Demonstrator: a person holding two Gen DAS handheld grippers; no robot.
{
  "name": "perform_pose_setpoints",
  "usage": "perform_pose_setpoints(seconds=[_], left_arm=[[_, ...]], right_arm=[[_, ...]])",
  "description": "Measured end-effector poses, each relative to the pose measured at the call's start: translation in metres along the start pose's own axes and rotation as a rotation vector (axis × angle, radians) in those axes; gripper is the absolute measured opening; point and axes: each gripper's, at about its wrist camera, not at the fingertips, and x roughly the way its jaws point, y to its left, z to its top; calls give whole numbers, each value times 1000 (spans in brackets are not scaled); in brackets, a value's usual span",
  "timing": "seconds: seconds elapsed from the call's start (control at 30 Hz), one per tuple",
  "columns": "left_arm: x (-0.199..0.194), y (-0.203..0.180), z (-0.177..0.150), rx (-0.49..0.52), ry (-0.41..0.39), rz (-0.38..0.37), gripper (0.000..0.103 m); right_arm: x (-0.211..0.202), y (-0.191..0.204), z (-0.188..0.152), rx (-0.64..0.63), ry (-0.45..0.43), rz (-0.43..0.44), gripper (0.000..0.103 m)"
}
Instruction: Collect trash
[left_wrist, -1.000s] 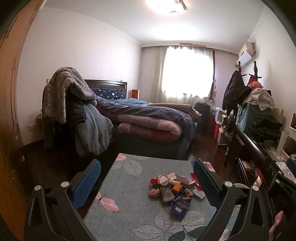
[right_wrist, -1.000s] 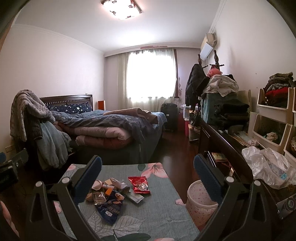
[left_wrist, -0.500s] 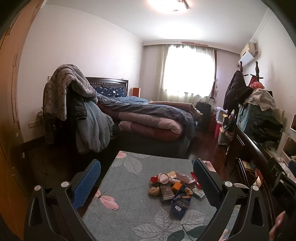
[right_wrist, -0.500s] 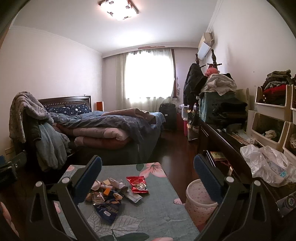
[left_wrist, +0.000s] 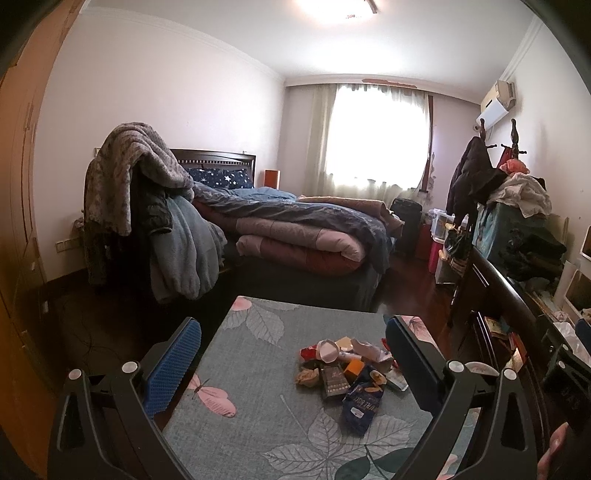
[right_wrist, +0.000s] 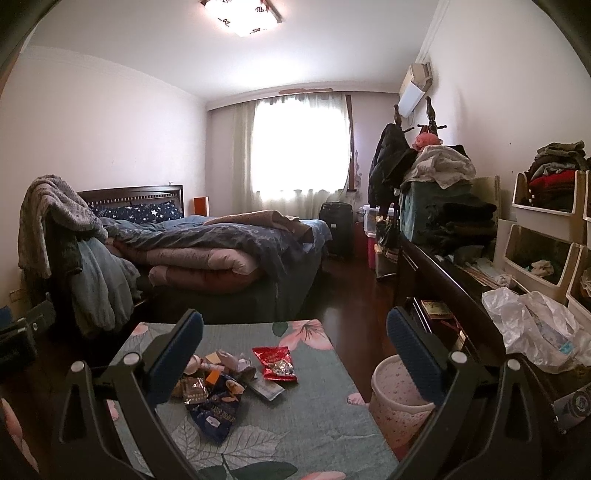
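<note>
Both tools up and ready: the left gripper (left_wrist: 291, 354) has its jaws spread wide and empty above the table (left_wrist: 258, 417), and the right gripper (right_wrist: 295, 350) hangs the same way, fingers apart, nothing between them. Out ahead sits the trash pile (left_wrist: 347, 373), bunched on the leaf-patterned cloth toward the table's right side. The red snack packet (right_wrist: 275, 363) lies just beside the heap, and the dark blue bag (right_wrist: 216, 411) sprawls at its near edge. These look light, crinkly and slick, so I'd judge a pinch on a flat free edge or a crimped seam will hold better than a squeeze on the puffy middle. The pink bin (right_wrist: 397, 400) waits just off the table's right edge. Compared with a second ago, both views have crept slightly forward; the pile is unmoved.
</note>
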Motion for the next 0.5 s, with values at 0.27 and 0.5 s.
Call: perform_pose_setpoints(seconds=[0.27, 0.5], left_arm=[[13, 8, 4, 4, 9, -11, 99], [35, 25, -10, -2, 54, 38, 99]], right_arm=[[11, 3, -4, -5, 11, 8, 100], [29, 4, -18, -19, 66, 29, 100]])
